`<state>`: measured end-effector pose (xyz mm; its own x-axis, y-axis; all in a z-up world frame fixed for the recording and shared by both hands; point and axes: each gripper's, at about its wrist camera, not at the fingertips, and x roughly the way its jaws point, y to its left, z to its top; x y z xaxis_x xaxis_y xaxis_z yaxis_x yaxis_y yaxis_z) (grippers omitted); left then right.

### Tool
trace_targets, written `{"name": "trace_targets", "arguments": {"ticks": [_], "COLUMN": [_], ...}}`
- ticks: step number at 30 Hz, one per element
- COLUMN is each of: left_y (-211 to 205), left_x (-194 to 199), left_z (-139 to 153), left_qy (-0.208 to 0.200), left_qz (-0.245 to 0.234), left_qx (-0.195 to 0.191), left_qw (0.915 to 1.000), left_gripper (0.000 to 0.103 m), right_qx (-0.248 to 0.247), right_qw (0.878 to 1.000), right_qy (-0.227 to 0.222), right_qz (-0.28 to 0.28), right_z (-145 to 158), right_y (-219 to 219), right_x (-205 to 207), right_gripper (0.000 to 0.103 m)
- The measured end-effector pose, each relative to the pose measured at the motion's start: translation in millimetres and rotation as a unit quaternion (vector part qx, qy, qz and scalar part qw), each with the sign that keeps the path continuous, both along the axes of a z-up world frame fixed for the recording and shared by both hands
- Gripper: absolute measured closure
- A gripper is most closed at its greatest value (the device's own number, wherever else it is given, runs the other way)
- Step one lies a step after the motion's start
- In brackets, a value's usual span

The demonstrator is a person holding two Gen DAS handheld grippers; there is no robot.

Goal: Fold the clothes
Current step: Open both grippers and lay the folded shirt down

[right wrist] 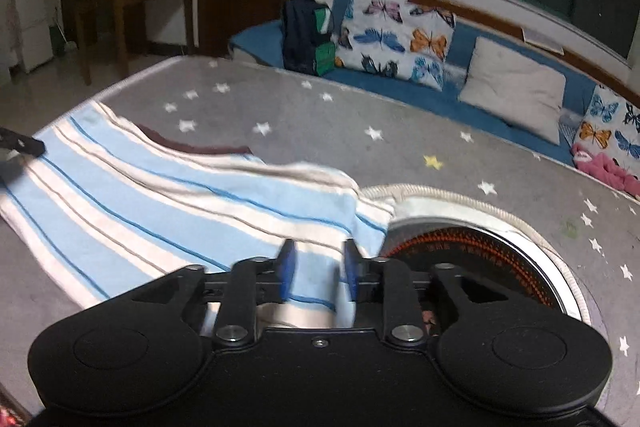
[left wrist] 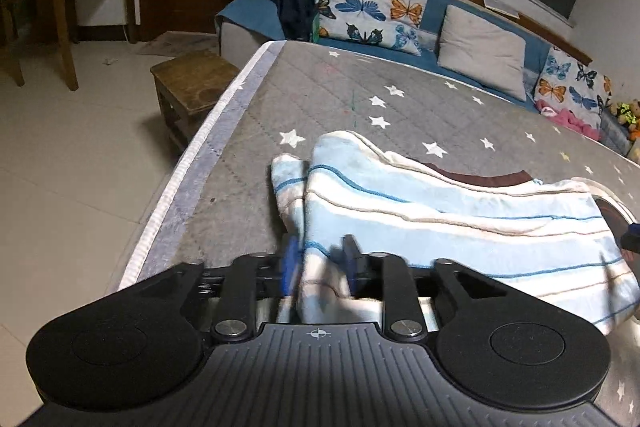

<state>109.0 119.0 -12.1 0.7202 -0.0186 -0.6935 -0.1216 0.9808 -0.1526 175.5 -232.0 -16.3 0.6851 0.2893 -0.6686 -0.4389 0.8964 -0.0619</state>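
Striped garment (left wrist: 460,219) pinched btwn L gripper (left wrist: 320,259) jaws, R gripper (right wrist: 318,265) too

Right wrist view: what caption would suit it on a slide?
Right gripper pinches a blue-and-white striped garment on a grey star-print bed.

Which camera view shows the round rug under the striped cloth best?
The right wrist view: the round rug shows its dark face, orange ring and white corded rim beside the striped cloth. The left wrist view shows only a small dark edge at the far right, past the cloth.
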Motion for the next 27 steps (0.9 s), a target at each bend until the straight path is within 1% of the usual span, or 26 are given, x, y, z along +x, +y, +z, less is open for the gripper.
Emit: {"name": "trace_targets", "arguments": {"ticks": [2, 5, 7, 8, 12, 14, 17, 19, 22, 27], "left_y": [-2, -4, -6, -7, -10, -12, -14, -14, -14, -13], "left_x": [-3, -10, -14, -16, -21, -21, -21, -20, -15, -4], "left_z": [0, 1, 1, 1, 4, 7, 10, 12, 14, 18], "left_qy": [0.000, 0.002, 0.004, 0.004, 0.002, -0.003, -0.008, -0.011, -0.014, -0.021], "left_qz": [-0.002, -0.006, -0.009, -0.011, -0.016, -0.018, -0.021, -0.022, -0.023, -0.023], "left_qx": [-0.002, -0.004, -0.002, -0.001, 0.007, 0.013, 0.011, 0.010, 0.010, 0.012], "left_qw": [1.0000, 1.0000, 0.9999, 0.9999, 0.9999, 0.9997, 0.9997, 0.9996, 0.9996, 0.9994], "left_gripper": [0.066, 0.064, 0.062, 0.061, 0.060, 0.056, 0.054, 0.052, 0.050, 0.049], "right_qx": [0.002, 0.004, 0.003, 0.005, 0.010, 0.012, 0.014, 0.015, 0.013, 0.015], "right_qw": [1.000, 1.000, 1.000, 1.000, 1.000, 1.000, 1.000, 1.000, 1.000, 1.000], "right_qy": [0.001, 0.002, 0.020, 0.023, 0.026, 0.025, 0.021, 0.018, 0.011, 0.004], "right_qz": [0.002, 0.004, 0.003, 0.002, 0.002, 0.003, 0.007, 0.009, 0.006, -0.002], "right_z": [-1, -4, -18, -19, -18, -15, -11, -8, -4, 1], "right_y": [0, 6, 13, 13, 16, 17, 17, 17, 6, 2], "right_x": [-4, -11, -16, -16, -15, -14, -13, -12, -15, 9], "right_gripper": [0.057, 0.056, 0.052, 0.050, 0.045, 0.042, 0.038, 0.038, 0.038, 0.038]}}
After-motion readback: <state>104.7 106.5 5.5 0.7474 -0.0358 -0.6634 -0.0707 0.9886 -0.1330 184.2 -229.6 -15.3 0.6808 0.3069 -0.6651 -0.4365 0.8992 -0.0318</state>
